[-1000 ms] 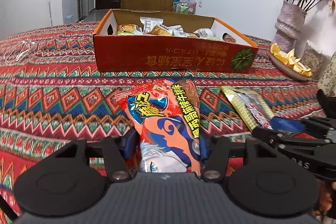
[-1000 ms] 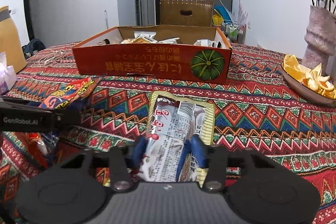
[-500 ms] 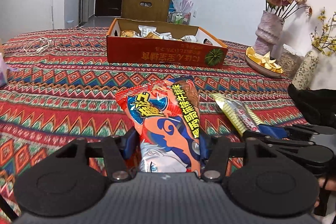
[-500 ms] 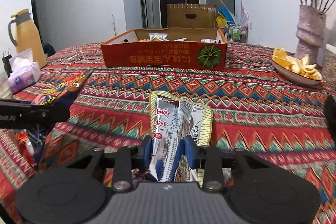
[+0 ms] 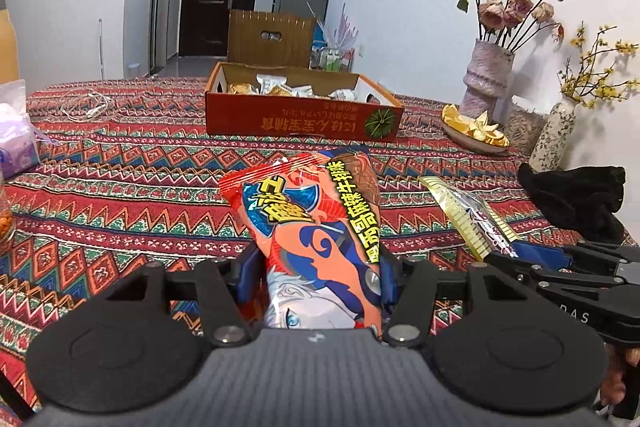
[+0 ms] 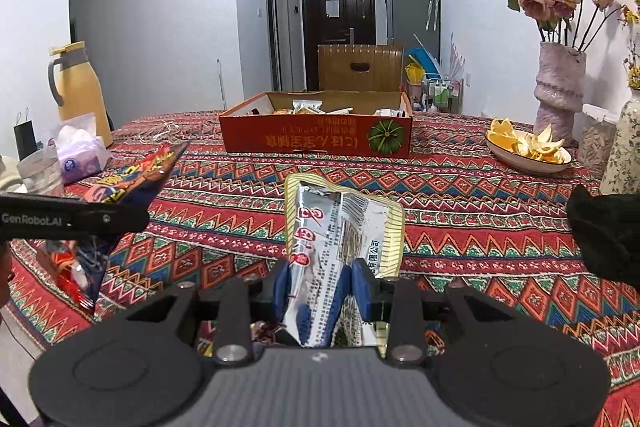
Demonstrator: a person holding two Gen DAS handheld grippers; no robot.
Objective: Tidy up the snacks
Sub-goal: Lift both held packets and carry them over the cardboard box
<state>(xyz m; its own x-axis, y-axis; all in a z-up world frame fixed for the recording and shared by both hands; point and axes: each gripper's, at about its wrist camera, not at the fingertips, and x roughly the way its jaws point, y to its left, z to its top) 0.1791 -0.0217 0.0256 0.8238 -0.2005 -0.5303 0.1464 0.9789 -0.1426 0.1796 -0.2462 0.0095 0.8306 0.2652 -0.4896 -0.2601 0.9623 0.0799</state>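
My left gripper [image 5: 316,277] is shut on a red and blue snack bag [image 5: 312,223] and holds it above the patterned tablecloth. My right gripper [image 6: 320,287] is shut on a silver and gold snack packet [image 6: 340,239], also raised. Each gripper shows in the other's view: the right one with its packet [image 5: 472,219] at the right, the left one with its bag [image 6: 120,187] at the left. The orange cardboard box [image 5: 300,123] holding several small snacks stands far ahead at mid-table; it also shows in the right wrist view [image 6: 316,139].
A dish of orange peel [image 6: 528,151] and a vase of dried roses [image 6: 560,87] stand at the right. A black cloth [image 5: 576,199] lies at the right edge. A yellow thermos [image 6: 80,91], a tissue pack [image 6: 80,151] and a cup [image 6: 40,171] stand left. A chair [image 6: 360,67] is behind.
Both grippers have pulled back and risen from the box, each still holding its snack. The box now looks smaller and farther, and more of the table shows.
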